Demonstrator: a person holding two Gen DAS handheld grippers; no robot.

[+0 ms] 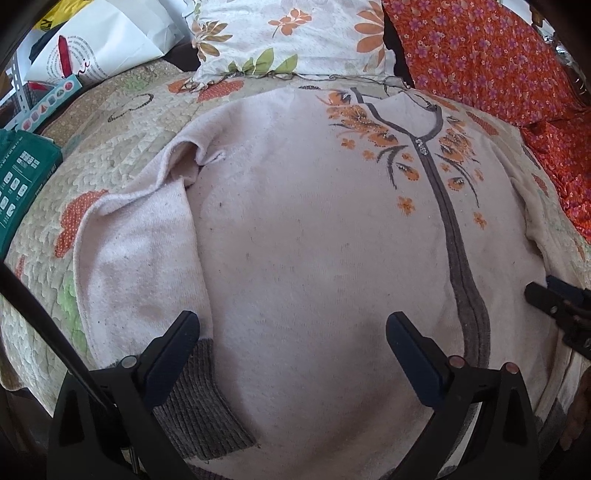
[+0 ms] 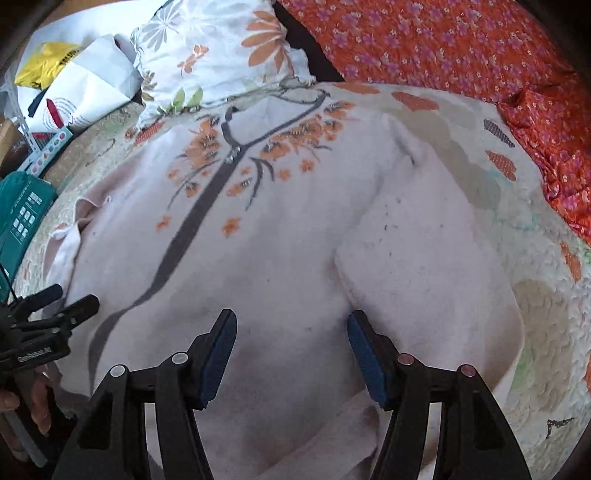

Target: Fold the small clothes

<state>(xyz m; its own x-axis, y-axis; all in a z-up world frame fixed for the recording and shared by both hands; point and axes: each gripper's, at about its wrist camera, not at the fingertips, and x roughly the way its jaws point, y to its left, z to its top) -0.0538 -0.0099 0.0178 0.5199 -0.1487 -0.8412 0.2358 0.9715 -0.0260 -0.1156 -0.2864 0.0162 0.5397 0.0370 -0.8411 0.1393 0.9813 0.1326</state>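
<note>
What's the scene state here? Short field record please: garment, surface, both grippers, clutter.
garment: pale pink sweater with orange flower print and grey centre strip, lying spread front-up
sleeves: left sleeve and right sleeve both lie folded in along the body
surface: quilted bedspread
left gripper: open, over the lower hem, holding nothing
right gripper: open, over the lower body beside the right sleeve, holding nothing
clutter: floral pillow, orange flowered cloth, white paper bag, green box
fold: body not yet folded

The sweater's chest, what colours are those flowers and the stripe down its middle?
The sweater is pale pink, with orange flowers and a grey central stripe, clearest in the left wrist view.
</note>
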